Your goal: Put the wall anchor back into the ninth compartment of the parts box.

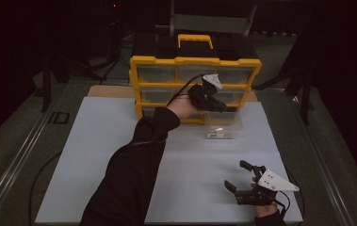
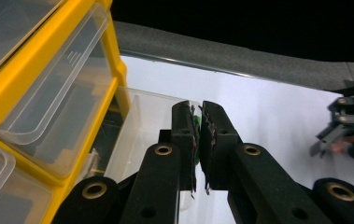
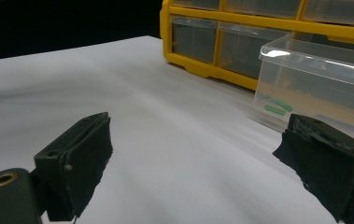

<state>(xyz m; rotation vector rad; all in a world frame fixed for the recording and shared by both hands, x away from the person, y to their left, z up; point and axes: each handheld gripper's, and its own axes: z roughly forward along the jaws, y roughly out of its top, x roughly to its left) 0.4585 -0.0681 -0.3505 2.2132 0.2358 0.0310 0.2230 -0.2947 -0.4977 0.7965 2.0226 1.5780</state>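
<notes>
Closed on a small green piece (image 2: 196,122), our left gripper (image 2: 198,116) hangs above the clear drawer (image 1: 223,123); we lower before releasing.

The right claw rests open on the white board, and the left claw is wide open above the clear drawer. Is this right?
Not quite. The left claw is shut, its jaws nearly together, as the left gripper view shows. The right claw does rest open on the white board, and the clear drawer lies below the left one.

No text, label, brand, number or sign is showing legibly on anything in these pictures.
</notes>
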